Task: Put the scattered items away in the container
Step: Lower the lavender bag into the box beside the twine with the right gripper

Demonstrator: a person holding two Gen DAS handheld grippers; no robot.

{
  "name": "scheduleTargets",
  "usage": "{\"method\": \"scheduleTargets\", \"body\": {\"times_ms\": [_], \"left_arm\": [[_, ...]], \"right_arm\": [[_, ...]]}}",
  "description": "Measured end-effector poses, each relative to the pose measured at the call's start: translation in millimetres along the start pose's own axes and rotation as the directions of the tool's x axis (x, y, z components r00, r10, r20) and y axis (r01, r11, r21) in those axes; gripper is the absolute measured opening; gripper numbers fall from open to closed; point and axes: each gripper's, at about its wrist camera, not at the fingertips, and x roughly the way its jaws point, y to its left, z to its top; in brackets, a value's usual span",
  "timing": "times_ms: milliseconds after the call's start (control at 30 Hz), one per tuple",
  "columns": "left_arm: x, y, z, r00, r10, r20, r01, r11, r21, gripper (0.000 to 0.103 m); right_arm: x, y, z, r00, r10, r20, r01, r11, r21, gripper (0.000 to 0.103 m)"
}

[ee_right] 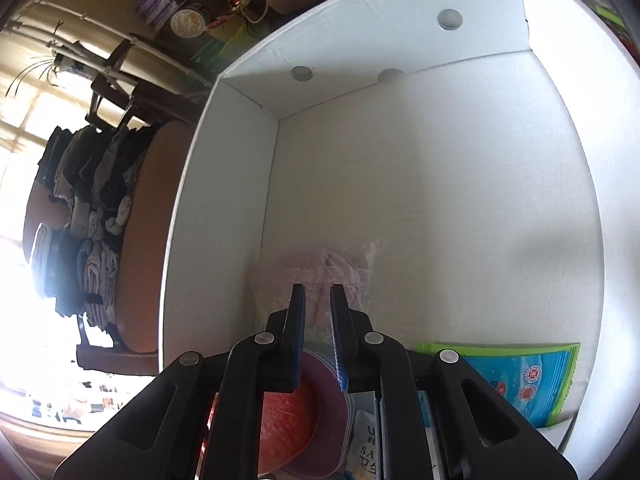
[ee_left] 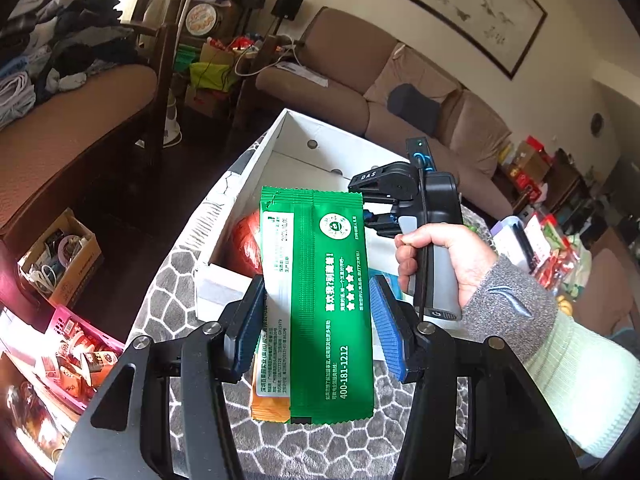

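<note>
The right claw [ee_right: 318, 312], jaws narrowly apart, hangs inside the white box [ee_right: 460, 184] above a red packet [ee_right: 288, 416]; a blue packet [ee_right: 516, 380] lies beside it.

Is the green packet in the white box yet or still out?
Still out: the green packet sits between the left gripper pads, above the patterned tablecloth, short of the white box.

Left gripper [ee_left: 320, 320] jaws clamped; right gripper [ee_right: 318, 300] jaws narrowly parted, unladen.

A brown sofa [ee_left: 420, 92] under a framed painting [ee_left: 452, 4]; piled clothes [ee_left: 60, 40]; a pink basket [ee_left: 80, 344].
</note>
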Motion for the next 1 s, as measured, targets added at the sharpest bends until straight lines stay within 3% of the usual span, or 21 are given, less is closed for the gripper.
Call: {"method": "scheduleTargets", "body": {"times_ms": [67,167,267,367,500,800,1000], "left_arm": [[-1.0,-1.6,0.3,1.000,-0.003,0.001,0.003,1.000,0.006,0.048],[-0.6,-3.2,1.2,1.000,-0.015,0.003,0.015,1.000,0.003,0.048],[2.4,-4.3,1.9,1.000,-0.025,0.002,0.025,1.000,0.002,0.048],[5.4,-3.8,2.2,1.000,-0.027,0.001,0.027,1.000,-0.005,0.048],[5.4,-1.6,0.9,1.000,-0.025,0.002,0.025,1.000,-0.017,0.048],[-7.2,-1.4,0.5,0.999,-0.023,0.023,0.023,0.999,-0.031,0.048],[-17.9,-9.3,1.5,0.999,-0.036,0.040,0.037,0.999,-0.027,0.048]], "right_arm": [[10.0,-10.4,5.7,1.000,-0.013,-0.018,0.014,0.998,0.056,0.060],[28.6,-20.8,9.3,0.998,0.011,-0.065,-0.004,0.995,0.102,0.059],[37.3,-22.3,10.6,0.997,0.031,-0.069,-0.023,0.993,0.116,0.051],[49.4,-17.7,11.9,0.992,0.052,-0.115,-0.039,0.993,0.113,0.022],[52.4,-9.6,5.0,0.990,0.084,-0.109,-0.077,0.994,0.071,0.014],[-14.9,22.7,-0.3,0.995,0.097,0.030,-0.093,0.990,-0.110,0.012],[-59.1,25.8,-37.1,0.996,0.002,0.089,0.013,0.984,-0.178,0.012]]}}
